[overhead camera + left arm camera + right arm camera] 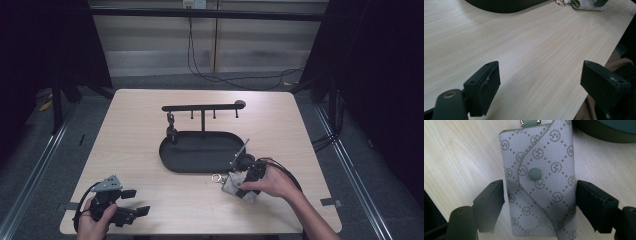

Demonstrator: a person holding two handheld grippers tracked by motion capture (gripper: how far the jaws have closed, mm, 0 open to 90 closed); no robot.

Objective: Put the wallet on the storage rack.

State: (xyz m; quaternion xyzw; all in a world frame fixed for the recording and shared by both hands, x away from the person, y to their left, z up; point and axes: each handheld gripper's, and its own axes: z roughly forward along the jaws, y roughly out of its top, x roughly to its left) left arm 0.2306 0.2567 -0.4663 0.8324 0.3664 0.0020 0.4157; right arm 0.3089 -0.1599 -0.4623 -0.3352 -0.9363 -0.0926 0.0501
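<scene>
Right now the right tongs [540, 200] straddle the key pouch [541, 180], jaws not quite touching its sides. Squeeze squarely below the snap [534, 174]. Beyond lies the tray [200, 152]; the left tongs [540, 82] gape, empty.

Black tray [172, 160] with hook rack [202, 107]

Left hand-held gripper [134, 202]: black body, grey 3-cornered plate, trailing black cable, 2 blocky black jaws
</scene>
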